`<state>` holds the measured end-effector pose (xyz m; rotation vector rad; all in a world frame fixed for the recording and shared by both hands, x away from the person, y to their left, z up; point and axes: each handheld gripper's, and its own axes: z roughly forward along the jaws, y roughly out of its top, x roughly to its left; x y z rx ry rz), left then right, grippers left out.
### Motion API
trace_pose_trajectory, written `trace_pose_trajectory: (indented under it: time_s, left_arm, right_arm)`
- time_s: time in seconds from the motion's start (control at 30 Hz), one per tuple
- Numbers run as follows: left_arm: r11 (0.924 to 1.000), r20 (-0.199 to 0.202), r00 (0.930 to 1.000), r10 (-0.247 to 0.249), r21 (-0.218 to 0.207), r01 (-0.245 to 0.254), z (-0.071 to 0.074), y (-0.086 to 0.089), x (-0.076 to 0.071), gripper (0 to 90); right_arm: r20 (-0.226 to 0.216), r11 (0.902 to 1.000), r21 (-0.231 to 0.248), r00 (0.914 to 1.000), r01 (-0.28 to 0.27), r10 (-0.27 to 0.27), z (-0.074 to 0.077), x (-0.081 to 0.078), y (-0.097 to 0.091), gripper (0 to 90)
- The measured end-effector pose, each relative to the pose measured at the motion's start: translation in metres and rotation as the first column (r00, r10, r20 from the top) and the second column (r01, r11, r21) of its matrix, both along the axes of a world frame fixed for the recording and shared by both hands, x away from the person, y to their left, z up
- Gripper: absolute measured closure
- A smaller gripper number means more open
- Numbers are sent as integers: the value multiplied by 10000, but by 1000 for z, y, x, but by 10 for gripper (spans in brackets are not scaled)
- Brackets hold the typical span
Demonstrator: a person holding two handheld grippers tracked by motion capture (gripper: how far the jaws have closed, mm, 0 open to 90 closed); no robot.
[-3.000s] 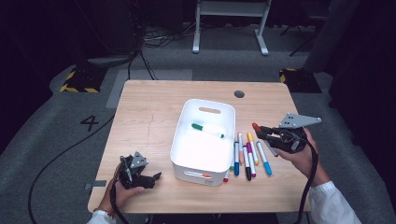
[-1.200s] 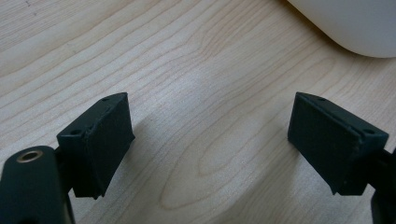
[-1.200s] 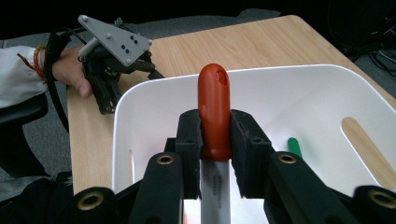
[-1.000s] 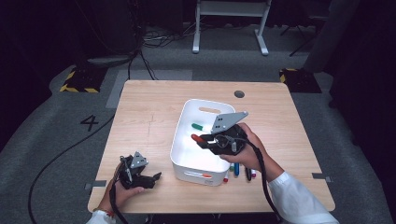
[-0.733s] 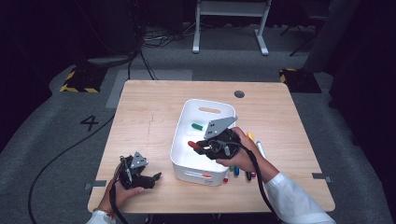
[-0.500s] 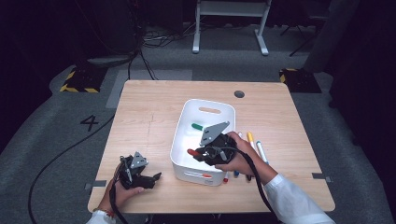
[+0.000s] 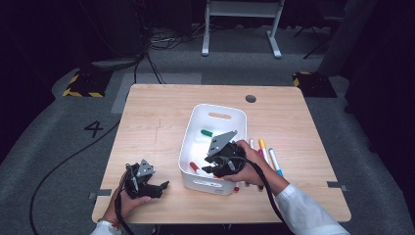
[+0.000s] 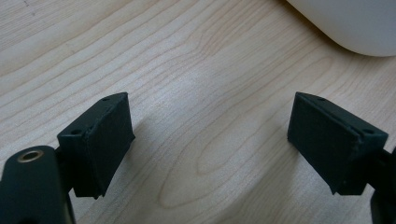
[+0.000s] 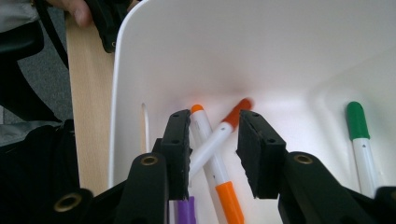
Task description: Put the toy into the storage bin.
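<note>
A black numeral "4" (image 7: 93, 129) is marked on the grey floor left of the table.

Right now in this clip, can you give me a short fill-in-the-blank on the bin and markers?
1. The right gripper hangs inside the white ____.
2. The marker apart from the others in the bin has a ____ cap.
3. The left gripper has its jaws ____ over the wooden table.

Missing words: bin; green; open

My right fingers (image 9: 184, 140) sit hemmed by the bin's wall (image 9: 130, 70), markers (image 9: 212, 158) crossing between them; open bench (image 7: 156, 117) lies left.
</note>
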<state>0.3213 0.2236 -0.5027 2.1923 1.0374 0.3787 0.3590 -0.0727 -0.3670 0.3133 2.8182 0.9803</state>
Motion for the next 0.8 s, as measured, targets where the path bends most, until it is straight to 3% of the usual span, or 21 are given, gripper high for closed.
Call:
trace_pose_trajectory:
  time_s: [0.13, 0.4, 0.67, 0.8]
  left_arm:
    - [10000, 4, 10000, -1, 0, 1, 0, 0, 0, 142]
    - [10000, -7, 10000, -1, -5, 1, 0, 0, 0, 142]
    - [10000, -9, 10000, 0, -7, 0, 0, 0, 0, 142]
    - [10000, -11, 10000, 0, -5, 0, 0, 0, 0, 142]
  right_arm:
    - [140, 9998, 185, 9999, 59, -62, 2, 0, -4, 627]
    - [397, 9928, 1093, 9978, 480, -527, 15, -2, -25, 552]
    - [857, 9796, 1722, 9891, 1037, -1198, 33, -8, -59, 491]
    - [1188, 9696, 1935, 9774, 1499, -1748, 41, -11, -81, 458]
